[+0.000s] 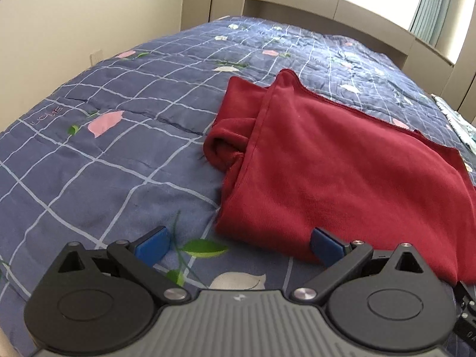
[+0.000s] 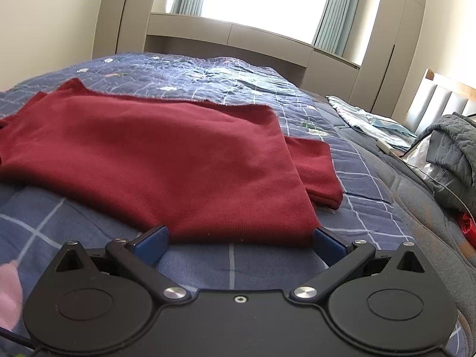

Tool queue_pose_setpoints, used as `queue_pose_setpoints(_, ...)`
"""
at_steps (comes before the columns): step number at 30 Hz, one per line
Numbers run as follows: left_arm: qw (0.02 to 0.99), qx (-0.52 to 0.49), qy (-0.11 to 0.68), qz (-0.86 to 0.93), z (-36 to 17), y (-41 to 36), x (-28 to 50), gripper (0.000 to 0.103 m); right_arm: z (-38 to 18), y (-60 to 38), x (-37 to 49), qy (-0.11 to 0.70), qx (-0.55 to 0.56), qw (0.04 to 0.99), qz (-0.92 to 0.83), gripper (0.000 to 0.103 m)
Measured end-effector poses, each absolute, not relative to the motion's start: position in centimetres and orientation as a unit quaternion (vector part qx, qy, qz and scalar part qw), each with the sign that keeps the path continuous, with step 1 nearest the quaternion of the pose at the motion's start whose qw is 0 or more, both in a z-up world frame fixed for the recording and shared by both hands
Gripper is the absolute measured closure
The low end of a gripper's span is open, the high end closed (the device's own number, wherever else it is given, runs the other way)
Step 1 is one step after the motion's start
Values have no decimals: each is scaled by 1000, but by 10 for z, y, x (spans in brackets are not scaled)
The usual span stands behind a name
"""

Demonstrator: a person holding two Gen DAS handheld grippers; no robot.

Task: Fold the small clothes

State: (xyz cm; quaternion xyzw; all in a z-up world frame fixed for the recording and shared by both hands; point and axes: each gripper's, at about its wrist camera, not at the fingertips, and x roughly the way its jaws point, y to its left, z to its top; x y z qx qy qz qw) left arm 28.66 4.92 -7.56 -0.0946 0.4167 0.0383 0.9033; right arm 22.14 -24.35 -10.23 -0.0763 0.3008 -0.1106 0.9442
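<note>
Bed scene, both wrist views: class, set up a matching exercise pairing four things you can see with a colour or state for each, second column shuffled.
Column 1:
1. garment
2. quilt
3. left tool
4. jacket

Column 2:
A. grey, heaped at the right side of the bed
B. dark red, lying partly folded
C. open, holding nothing
D. blue with a white grid and flowers

Pairs: 1-B, 2-D, 3-C, 4-A
</note>
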Motion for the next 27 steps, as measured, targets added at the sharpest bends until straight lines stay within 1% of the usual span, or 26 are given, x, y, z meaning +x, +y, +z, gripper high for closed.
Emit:
queue_pose_setpoints(4,912,-95,398,32,-79,50,280,0,-81,-239,228,254,-82,958,-104,0)
queue_pose_setpoints(7,917,-88,388,33,-82,47,277,0,-68,-232,258,241,-100,964,-61,1)
queue_pose_setpoints(12,918,-78,387,34,-81,44,277,1,-66,-219,340,244,-143,959,0,1)
queue_pose_setpoints(15,916,-81,391,31,-80,45,278,0,-70,-210,393,248,-173,953,5,1)
queue_pose_setpoints(19,913,-89,398,29,-79,48,281,0,-80,-204,448,270,-183,945,10,1)
queue_pose_setpoints(23,911,-91,402,24,-78,50,282,0,-92,-199,468,288,-186,939,15,1)
queue_pose_setpoints(27,912,-88,401,24,-79,50,282,0,-98,-202,457,280,-173,944,14,1)
